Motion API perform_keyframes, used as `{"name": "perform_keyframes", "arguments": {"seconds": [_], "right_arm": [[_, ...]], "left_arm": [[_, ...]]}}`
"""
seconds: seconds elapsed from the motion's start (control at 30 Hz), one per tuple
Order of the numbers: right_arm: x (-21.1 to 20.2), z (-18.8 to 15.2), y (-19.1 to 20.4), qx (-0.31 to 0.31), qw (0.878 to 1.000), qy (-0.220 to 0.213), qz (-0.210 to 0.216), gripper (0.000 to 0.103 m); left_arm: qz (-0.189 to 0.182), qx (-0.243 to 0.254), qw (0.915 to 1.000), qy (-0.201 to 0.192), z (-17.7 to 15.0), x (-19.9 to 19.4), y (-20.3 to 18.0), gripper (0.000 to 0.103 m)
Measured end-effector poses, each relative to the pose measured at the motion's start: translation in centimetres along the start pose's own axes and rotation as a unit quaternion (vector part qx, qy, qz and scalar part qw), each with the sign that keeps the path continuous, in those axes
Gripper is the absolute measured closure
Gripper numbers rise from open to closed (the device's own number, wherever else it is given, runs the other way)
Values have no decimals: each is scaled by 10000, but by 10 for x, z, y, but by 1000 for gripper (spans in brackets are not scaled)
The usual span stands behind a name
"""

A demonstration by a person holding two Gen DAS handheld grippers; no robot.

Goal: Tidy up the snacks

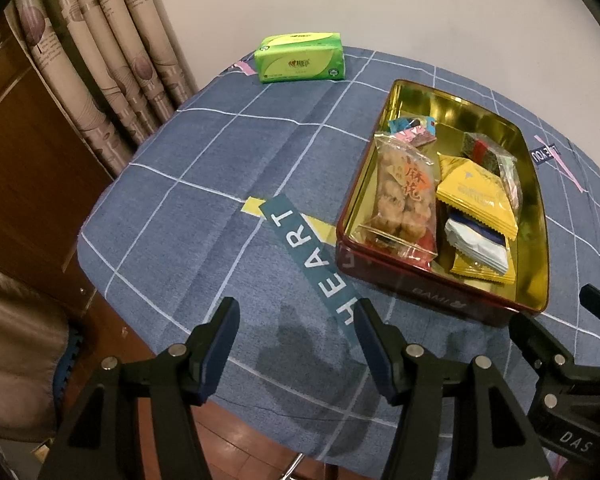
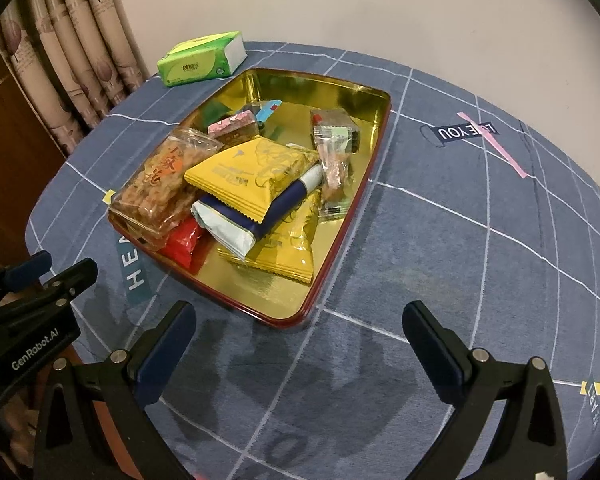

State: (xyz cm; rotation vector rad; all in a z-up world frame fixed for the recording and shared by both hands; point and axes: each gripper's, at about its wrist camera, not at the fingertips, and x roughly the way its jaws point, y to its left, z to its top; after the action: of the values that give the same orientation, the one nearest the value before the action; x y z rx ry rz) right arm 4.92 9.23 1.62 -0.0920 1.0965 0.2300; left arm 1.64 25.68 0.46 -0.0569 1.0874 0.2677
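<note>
A gold-lined tin with a dark red outside sits on the blue checked tablecloth. It holds several snack packets: a clear bag of fried twists, yellow packets, a white and navy packet, a red packet and small wrapped sweets. My left gripper is open and empty, hovering near the table's front edge, left of the tin. My right gripper is open and empty, just in front of the tin. Each gripper shows at the edge of the other's view.
A green tissue pack lies at the table's far left side near the curtain. A white wall stands behind the table. A wooden cabinet stands to the left. Bare tablecloth lies right of the tin.
</note>
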Motion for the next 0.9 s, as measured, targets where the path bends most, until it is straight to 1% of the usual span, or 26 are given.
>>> {"name": "perform_keyframes", "arguments": {"seconds": [0.9], "right_arm": [[3,2,3,-64,9999,69,-42,0]], "left_arm": [[4,31,10000,82,-1,4,-3,42]]}}
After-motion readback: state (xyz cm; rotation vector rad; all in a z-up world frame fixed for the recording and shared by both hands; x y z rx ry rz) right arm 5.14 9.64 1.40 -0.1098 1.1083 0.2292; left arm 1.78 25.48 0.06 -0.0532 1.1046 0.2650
